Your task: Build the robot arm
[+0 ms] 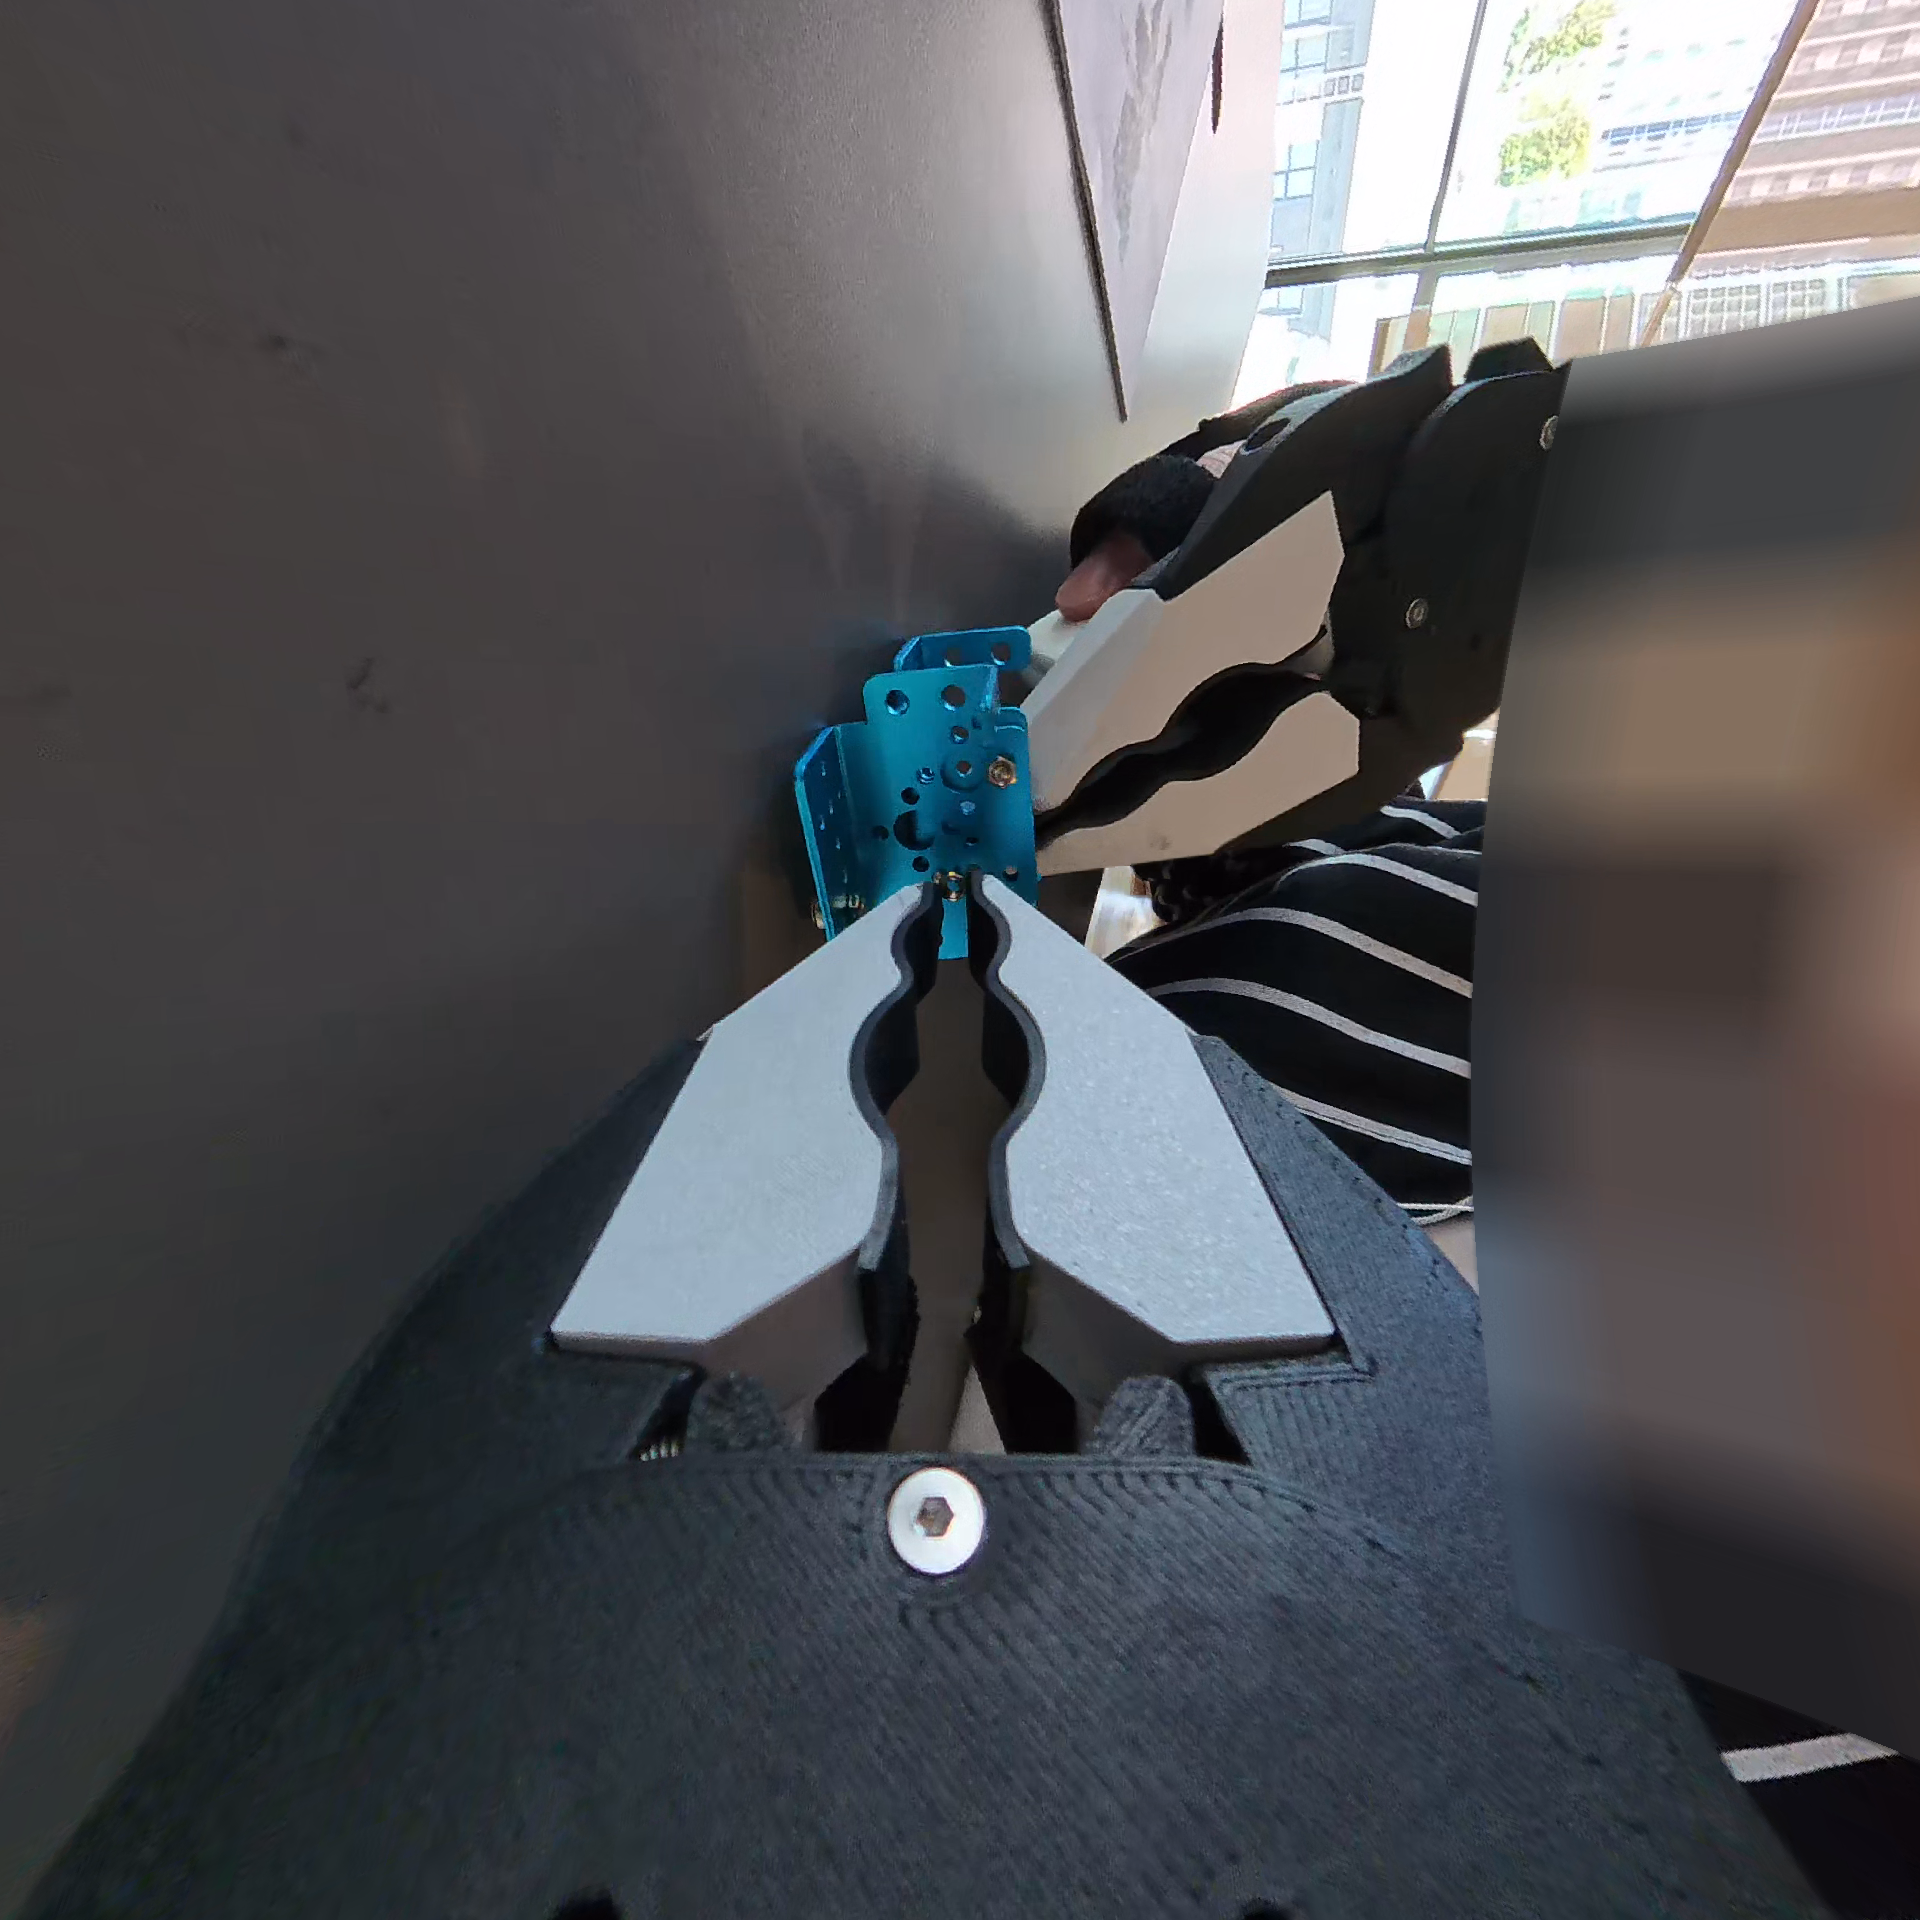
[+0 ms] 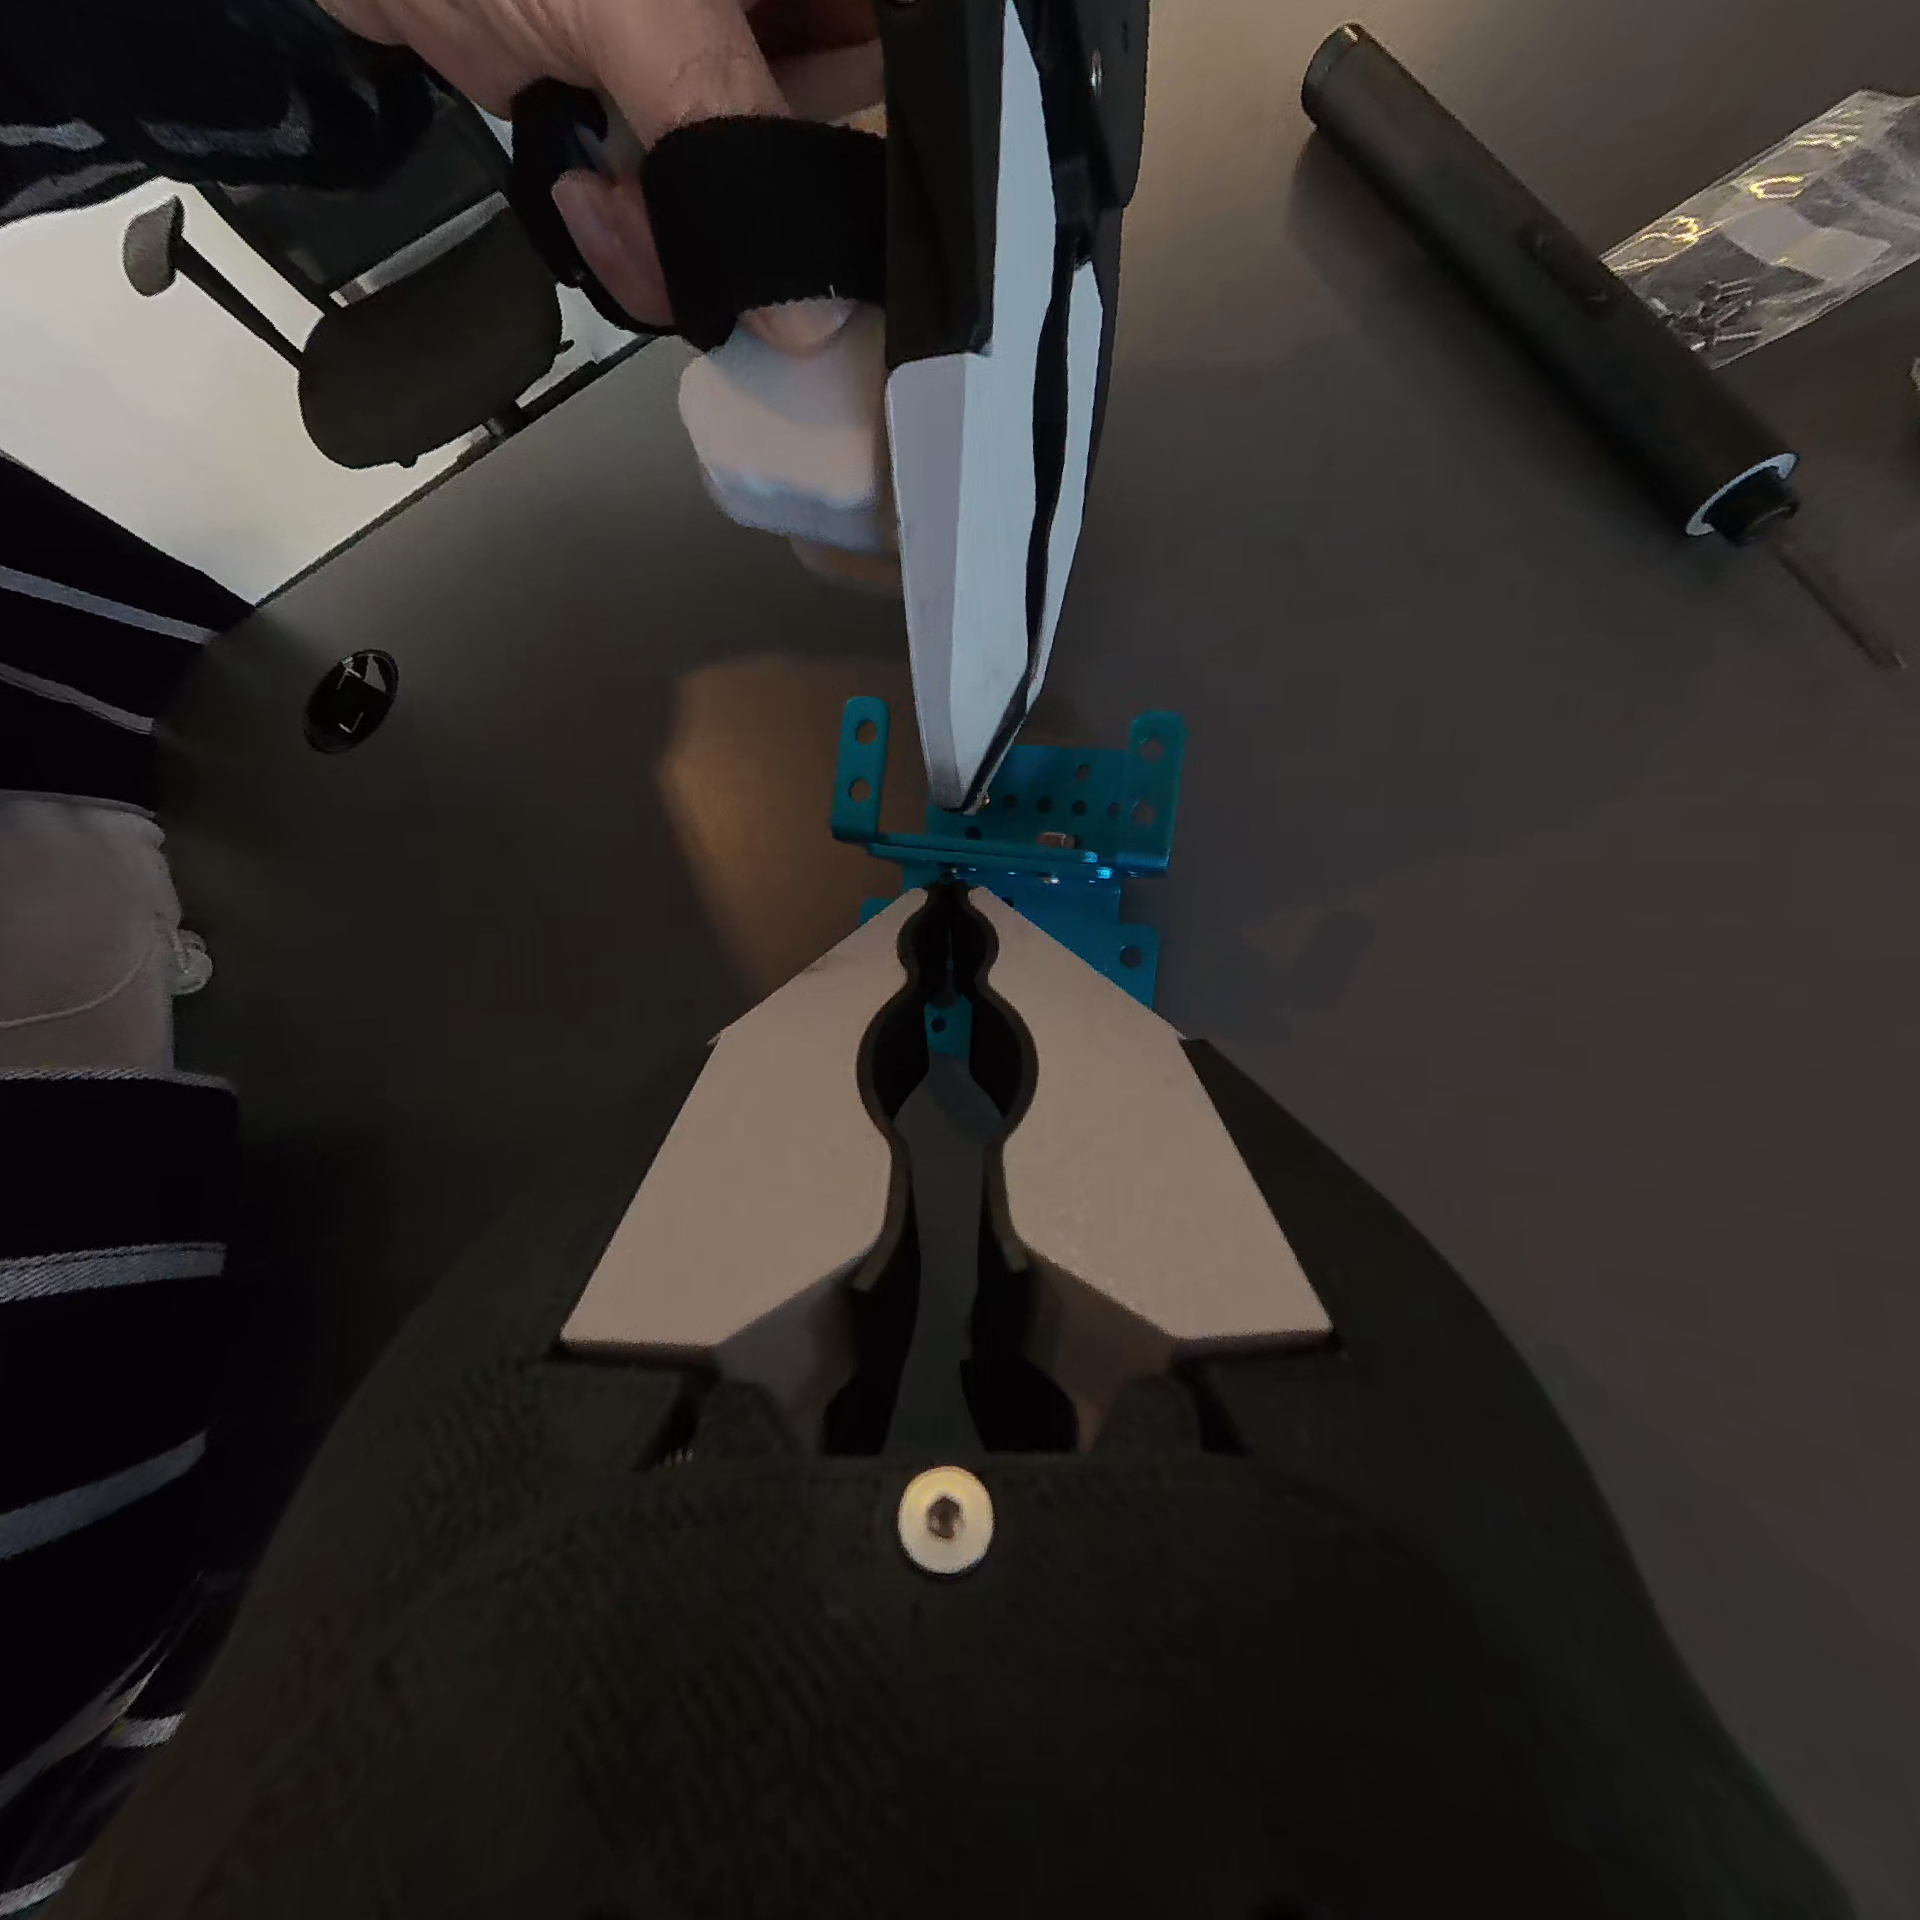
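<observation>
While both grippers pinch it, blue bracket [image 1: 920, 800] shows perforated anodized plates.

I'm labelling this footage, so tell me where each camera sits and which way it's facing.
Left wrist view: on the left claw, looking along the dark table at the blue bracket it pinches; right claw, gloved thumb and striped sleeve show.
Right wrist view: on the right claw, looking down on the bracket; left claw and hand show.
Shared: bracket, both claws, table.
</observation>
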